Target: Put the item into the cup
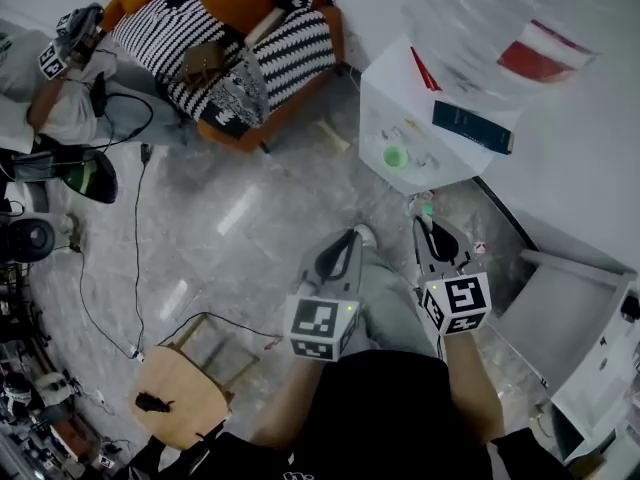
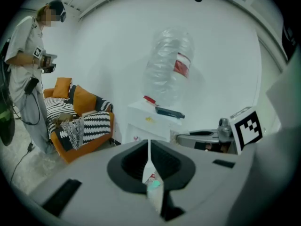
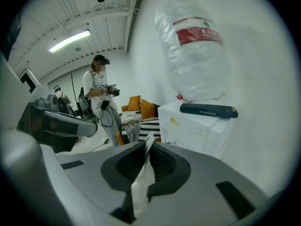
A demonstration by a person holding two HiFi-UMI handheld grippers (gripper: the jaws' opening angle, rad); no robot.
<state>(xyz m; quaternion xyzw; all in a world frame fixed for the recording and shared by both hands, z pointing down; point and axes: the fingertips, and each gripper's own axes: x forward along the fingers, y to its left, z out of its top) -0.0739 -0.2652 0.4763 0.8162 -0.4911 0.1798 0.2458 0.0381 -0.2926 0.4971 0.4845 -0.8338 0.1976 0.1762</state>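
While both grippers hang side by side over the grey stone floor (image 1: 250, 218), the left gripper (image 2: 148, 149) has its jaws pressed together on a thin white packet with a green and red patch (image 2: 151, 185). The right gripper (image 3: 148, 147) is closed too, pinching a crinkled translucent plastic wrapper (image 3: 141, 187). Ahead of the right gripper, a small green round cup (image 1: 396, 156) sits on a white cabinet (image 1: 385, 103).

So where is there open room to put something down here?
The grey floor between the striped sofa and the wooden stool lies mostly bare. The white dispenser is crowded: bottle, dark box, green cup.
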